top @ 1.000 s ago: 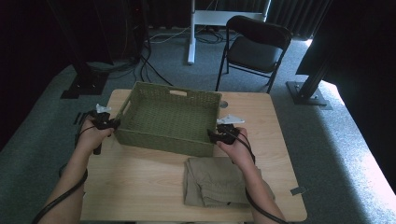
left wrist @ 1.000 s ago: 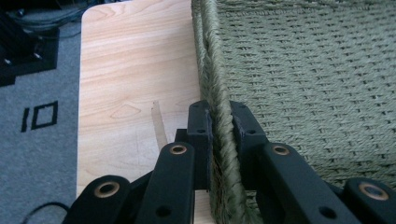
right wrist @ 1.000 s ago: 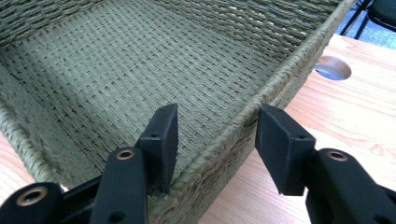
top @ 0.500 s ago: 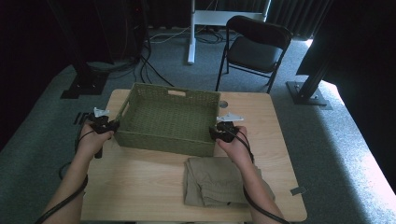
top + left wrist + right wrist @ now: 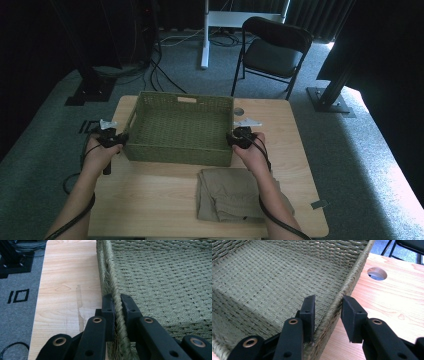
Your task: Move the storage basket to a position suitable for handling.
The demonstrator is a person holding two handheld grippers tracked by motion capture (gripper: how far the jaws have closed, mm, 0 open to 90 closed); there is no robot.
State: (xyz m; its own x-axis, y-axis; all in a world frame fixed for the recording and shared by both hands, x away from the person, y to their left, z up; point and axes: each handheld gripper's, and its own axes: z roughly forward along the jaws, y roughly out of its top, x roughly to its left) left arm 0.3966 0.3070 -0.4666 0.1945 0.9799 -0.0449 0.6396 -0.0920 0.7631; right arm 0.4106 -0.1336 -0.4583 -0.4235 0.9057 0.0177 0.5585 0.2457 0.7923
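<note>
1. basket (image 5: pixel 180 127) sits on the table (image 5: pixel 150 200), toward the far side and about mid-width, long side facing the person. nothing inside it.
2. left gripper (image 5: pixel 116 138) is at the basket's left wall. in the left gripper view the left gripper (image 5: pixel 117 312) has both pads pressed flat on the braided rim (image 5: pixel 110 277), one jaw inside, one outside. clamped on the rim.
3. right gripper (image 5: pixel 236 139) is at the right wall. in the right gripper view the right gripper (image 5: pixel 327 312) straddles the rim (image 5: pixel 352 277): the inner pad lies close against the inside of the wall, the outer pad stands off with a gap showing. jaws have just been closing with the rim between them, but no grip yet on this side.
4. handling, by judgement: woven cord over what looks like a firm frame, so light and fairly stiff, though the walls may flex a little under a pinch. surface is rough, so pads should not slip. not fragile.
5. where to hold: the thick rim at mid-length of each short wall, as now, one jaw in and one out. one-sided lifting would likely tilt it, so the right side wants a full pinch first.
6. looks: olive-green, rectangular, shallow, tight horizontal weave on floor and walls, rope-like twisted rim, a slot handle (image 5: pixel 186 99) cut in the far wall.
7. nearby: folded khaki cloth (image 5: pixel 230 195) on the table's near side, apart from the basket. round hole (image 5: pixel 376 273) in the tabletop just past the right wall.
</note>
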